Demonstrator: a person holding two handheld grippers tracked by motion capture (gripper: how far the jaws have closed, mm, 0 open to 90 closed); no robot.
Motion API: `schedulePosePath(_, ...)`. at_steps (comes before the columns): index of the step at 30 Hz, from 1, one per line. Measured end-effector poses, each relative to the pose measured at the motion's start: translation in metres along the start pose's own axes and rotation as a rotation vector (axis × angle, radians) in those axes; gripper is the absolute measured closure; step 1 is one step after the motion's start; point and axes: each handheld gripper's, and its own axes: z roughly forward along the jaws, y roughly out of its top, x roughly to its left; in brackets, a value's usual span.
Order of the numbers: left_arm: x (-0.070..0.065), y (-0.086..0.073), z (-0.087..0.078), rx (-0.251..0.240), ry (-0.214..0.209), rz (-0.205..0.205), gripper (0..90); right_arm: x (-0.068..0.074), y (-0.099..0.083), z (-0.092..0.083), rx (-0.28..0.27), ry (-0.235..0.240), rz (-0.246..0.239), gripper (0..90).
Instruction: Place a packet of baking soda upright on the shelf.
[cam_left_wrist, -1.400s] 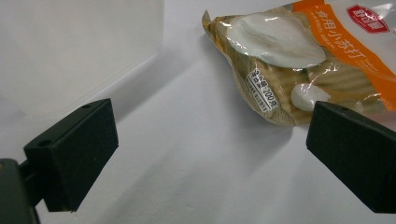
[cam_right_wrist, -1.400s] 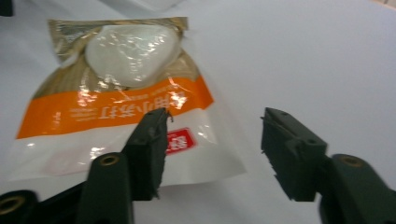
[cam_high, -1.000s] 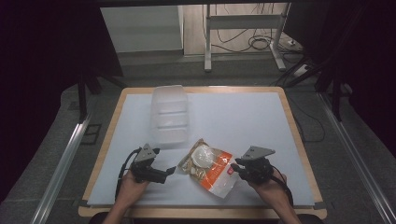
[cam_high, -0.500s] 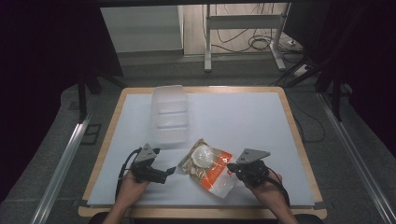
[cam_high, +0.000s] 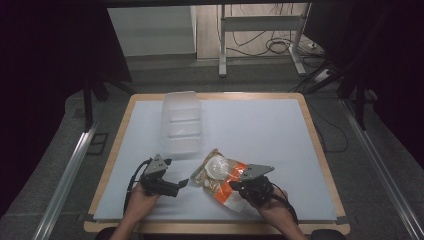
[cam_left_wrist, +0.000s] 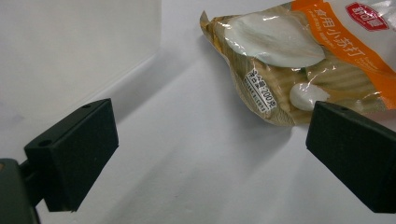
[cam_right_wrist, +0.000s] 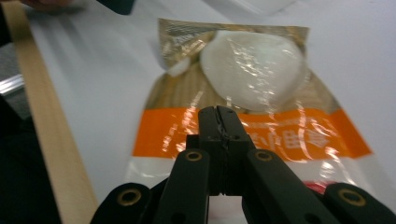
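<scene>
A snack bag (cam_high: 220, 175) with an orange band and clear film lies flat on the white table (cam_high: 265, 130) near its front edge. In the right gripper view its orange band (cam_right_wrist: 299, 135) runs under the jaws and a white round piece (cam_right_wrist: 252, 70) shows through the film. My right gripper (cam_high: 233, 186) (cam_right_wrist: 219, 114) is shut, its tips together on the orange band; I cannot tell whether film is pinched between them. My left gripper (cam_high: 183, 184) (cam_left_wrist: 210, 158) stands open just left of the bag (cam_left_wrist: 299, 60), with only bare table between its jaws.
A clear plastic container (cam_high: 182, 122) (cam_left_wrist: 70, 46) sits behind the left gripper, close to the bag's far corner. The table's wooden rim (cam_right_wrist: 46, 140) runs near the right gripper. Bare white surface stretches to the right and back.
My right hand has slid left onto the bag, and the jaws have closed. The left hand and the container have stayed put.
</scene>
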Motion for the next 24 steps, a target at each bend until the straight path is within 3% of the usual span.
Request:
schedulePosePath(19, -0.001, 0.000, -0.001, -0.002, -0.003, 0.005, 2.4, 0.043, 0.002, 0.030, 0.081, 0.100, -0.092, 88.6)
schedulePosePath(24, -0.001, 0.001, -0.001, -0.002, -0.004, 0.008, 2.4, 0.051, 0.000, 0.037, 0.124, 0.068, -0.156, 88.6)
